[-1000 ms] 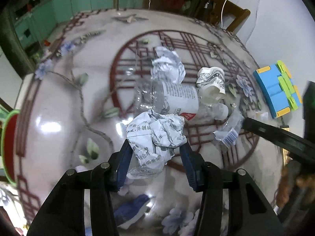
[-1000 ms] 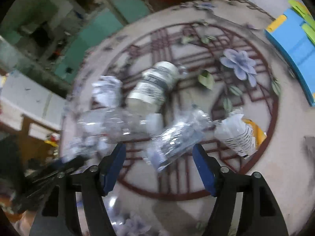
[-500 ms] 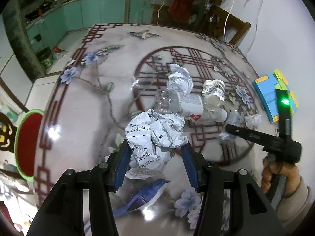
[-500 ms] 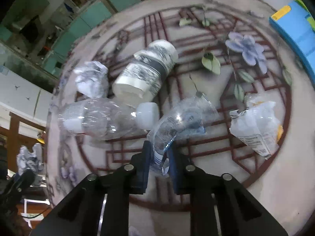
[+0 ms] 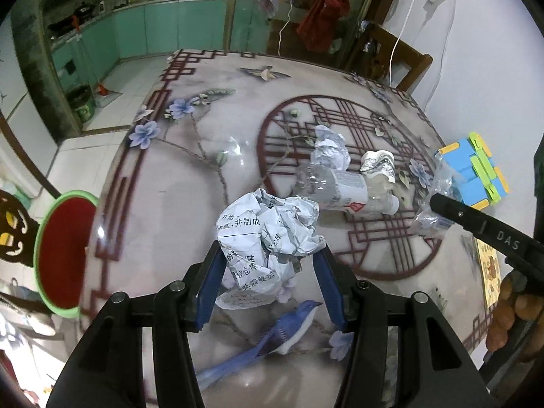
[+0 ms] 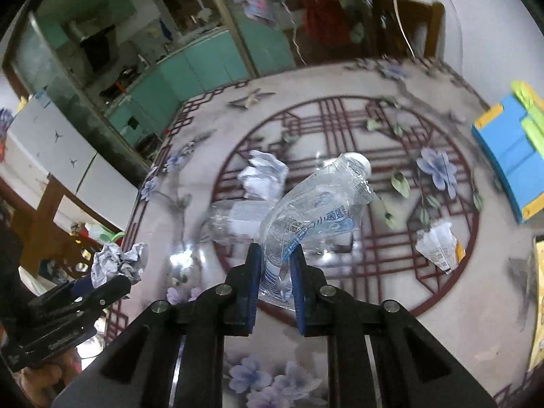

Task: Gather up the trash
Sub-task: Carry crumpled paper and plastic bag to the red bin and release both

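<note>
Left gripper (image 5: pixel 268 272) clamps crumpled paper (image 5: pixel 268 234) above table (image 5: pixel 176 204).

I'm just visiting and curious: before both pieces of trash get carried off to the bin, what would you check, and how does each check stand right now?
1. Left tool pinches the crumpled paper ball: ok.
2. Right tool clamps the crushed clear bottle: ok, by its flattened end only.
3. Both items off the table: ok.
4. Red bin with green rim open, beside the table: ok.
5. Bin has room: cannot tell.
</note>
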A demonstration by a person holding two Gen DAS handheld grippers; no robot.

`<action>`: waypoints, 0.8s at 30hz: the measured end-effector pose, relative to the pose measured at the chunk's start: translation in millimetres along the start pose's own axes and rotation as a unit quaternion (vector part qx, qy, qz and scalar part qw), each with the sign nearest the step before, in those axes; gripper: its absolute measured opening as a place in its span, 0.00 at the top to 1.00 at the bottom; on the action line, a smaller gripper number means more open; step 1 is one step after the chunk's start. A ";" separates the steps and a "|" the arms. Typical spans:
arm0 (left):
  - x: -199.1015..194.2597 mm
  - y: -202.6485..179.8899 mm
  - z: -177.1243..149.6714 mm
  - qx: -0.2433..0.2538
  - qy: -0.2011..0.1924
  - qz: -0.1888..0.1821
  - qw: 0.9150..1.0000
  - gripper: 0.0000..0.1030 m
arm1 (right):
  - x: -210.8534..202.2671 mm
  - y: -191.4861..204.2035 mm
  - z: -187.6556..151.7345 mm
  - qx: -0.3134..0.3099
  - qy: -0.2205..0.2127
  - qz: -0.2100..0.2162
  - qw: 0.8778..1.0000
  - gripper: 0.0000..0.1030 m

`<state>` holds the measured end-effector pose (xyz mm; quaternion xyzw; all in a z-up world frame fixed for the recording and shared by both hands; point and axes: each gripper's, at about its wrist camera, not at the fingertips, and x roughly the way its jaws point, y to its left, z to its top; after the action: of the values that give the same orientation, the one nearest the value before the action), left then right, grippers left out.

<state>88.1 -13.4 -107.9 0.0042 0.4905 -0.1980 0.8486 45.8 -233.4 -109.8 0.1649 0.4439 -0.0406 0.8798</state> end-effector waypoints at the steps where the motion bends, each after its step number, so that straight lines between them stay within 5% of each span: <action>1: -1.7 6.3 -0.9 0.000 0.000 -0.001 1.000 0.50 | -2.0 7.3 -0.8 -0.001 -0.001 0.000 1.000 0.86; 24: -21.1 116.9 -2.6 -0.019 -0.004 -0.016 1.000 0.50 | -4.8 138.2 -13.2 -0.043 -0.022 -0.027 0.998 0.86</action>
<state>116.4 101.9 -113.5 -0.0209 0.4908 -0.2019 0.8473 62.9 -99.2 -78.1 0.1139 0.4303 -0.0485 0.8942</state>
